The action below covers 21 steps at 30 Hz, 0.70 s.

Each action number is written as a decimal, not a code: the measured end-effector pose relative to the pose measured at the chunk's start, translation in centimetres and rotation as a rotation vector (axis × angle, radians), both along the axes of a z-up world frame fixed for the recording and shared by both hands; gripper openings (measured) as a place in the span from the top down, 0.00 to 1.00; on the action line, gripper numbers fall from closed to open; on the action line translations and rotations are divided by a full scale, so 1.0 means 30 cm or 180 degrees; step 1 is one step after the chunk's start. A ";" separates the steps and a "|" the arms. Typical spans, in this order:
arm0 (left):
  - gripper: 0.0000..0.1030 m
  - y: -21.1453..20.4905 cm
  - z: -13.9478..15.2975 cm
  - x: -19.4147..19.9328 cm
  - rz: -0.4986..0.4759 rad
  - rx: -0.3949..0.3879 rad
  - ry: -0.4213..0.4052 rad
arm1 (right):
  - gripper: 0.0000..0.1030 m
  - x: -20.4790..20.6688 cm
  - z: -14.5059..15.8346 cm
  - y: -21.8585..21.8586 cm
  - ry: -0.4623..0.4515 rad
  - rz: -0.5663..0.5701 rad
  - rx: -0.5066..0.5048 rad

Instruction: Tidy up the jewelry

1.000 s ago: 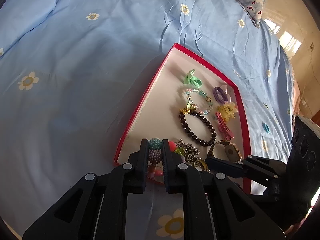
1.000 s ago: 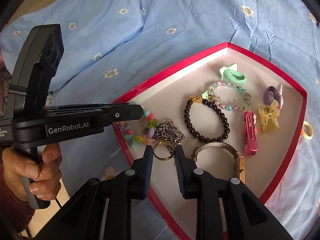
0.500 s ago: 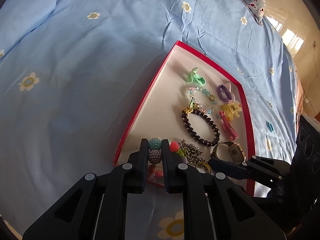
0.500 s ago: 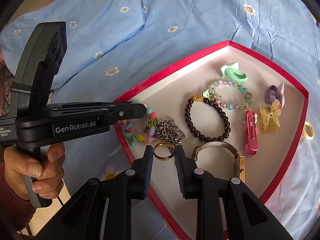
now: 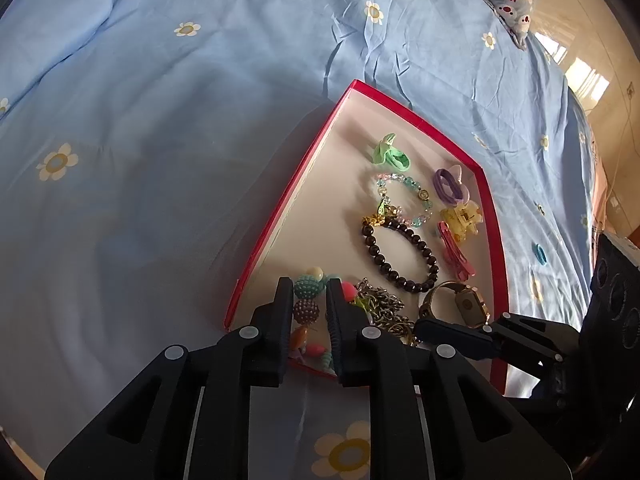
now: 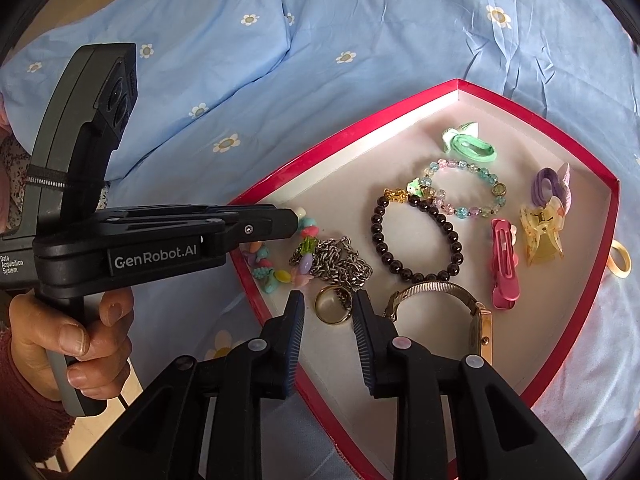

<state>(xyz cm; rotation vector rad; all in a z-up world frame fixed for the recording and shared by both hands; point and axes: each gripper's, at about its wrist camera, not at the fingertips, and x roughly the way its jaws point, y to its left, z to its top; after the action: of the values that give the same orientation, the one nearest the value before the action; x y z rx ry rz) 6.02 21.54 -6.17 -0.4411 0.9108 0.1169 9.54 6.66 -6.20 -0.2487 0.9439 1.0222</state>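
Beads fill the gap in the left wrist view: the left gripper (image 5: 307,303) is clenched on the colourful bead bracelet (image 5: 306,300), a teal bead and a purple one pinched one above the other, the rest of the string trailing toward the camera over the near corner of the red tray (image 5: 276,216). So the bracelet's long axis runs along the fingers, and this hand alone has it. Further in lie one dark bead bracelet (image 5: 400,256), one pastel bead bracelet (image 5: 404,200), one chain (image 5: 378,304) and one watch (image 5: 460,304).

Right wrist view: the right gripper (image 6: 327,310) stands parted around a single gold ring (image 6: 333,309), which lies flat on the tray floor between the tips; whether either pad touches it is hard to judge, though the left-hand gap looks clear. The ring sits straight ahead, just beside the chain and watch. Also counted: one pink clip (image 6: 505,264), one yellow claw clip (image 6: 542,236), one purple tie (image 6: 546,188), one green tie (image 6: 470,142), and one yellowish loop (image 6: 619,264) outside on the bedsheet (image 6: 360,20).
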 end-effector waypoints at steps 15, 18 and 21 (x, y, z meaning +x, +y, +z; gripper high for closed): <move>0.61 -0.020 0.071 -0.037 0.0053 0.0043 -0.0139 | 0.56 -0.018 0.076 -0.120 -0.0106 -0.0251 0.0175; 0.54 -0.026 0.076 -0.046 0.0057 0.0045 -0.0134 | 0.50 -0.021 0.096 -0.158 -0.0135 -0.0324 0.0221; 0.46 -0.029 0.081 -0.058 0.0077 0.0011 -0.0137 | 0.44 -0.022 0.109 -0.195 -0.0138 -0.0404 0.0263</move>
<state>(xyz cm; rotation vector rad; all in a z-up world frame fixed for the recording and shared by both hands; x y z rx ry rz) 4.28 20.66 -3.74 -0.4500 0.8631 0.1306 8.88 0.83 -2.93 -0.1397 0.8654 0.9330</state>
